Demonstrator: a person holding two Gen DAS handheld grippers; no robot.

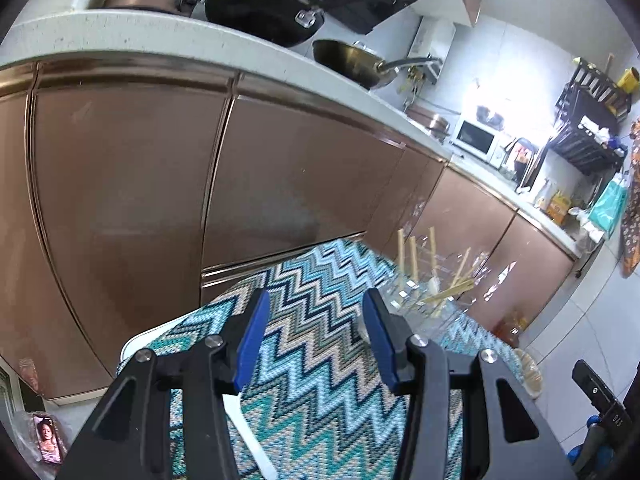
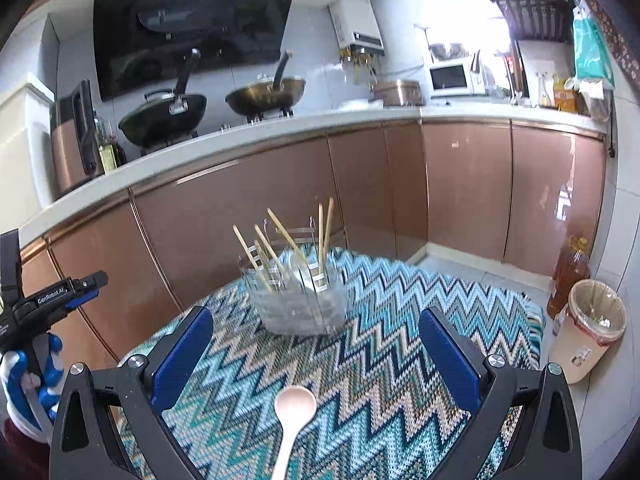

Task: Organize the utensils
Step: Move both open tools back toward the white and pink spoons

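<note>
Hovering over the zigzag cloth [image 2: 360, 360], both grippers empty
Right gripper [image 2: 316, 356] stands wide apart above a pale spoon [image 2: 294, 412]; left gripper [image 1: 314, 340] is parted too; beyond, a clear holder [image 2: 298, 300] keeps the chopsticks [image 2: 280, 236] upright

A: Item one, left gripper [image 1: 316, 312]?
B: Black frame, blue pads [image 1: 252, 336], jaws standing apart with nothing between them, pointing forward and tilted down. In the right wrist view it shows at the left edge, gripped by a gloved hand [image 2: 30, 376].
A: Item two, right gripper [image 2: 316, 336]?
B: Same build, blue pads [image 2: 182, 356], jaws spread wide, nothing pinched, likewise angled down.
</note>
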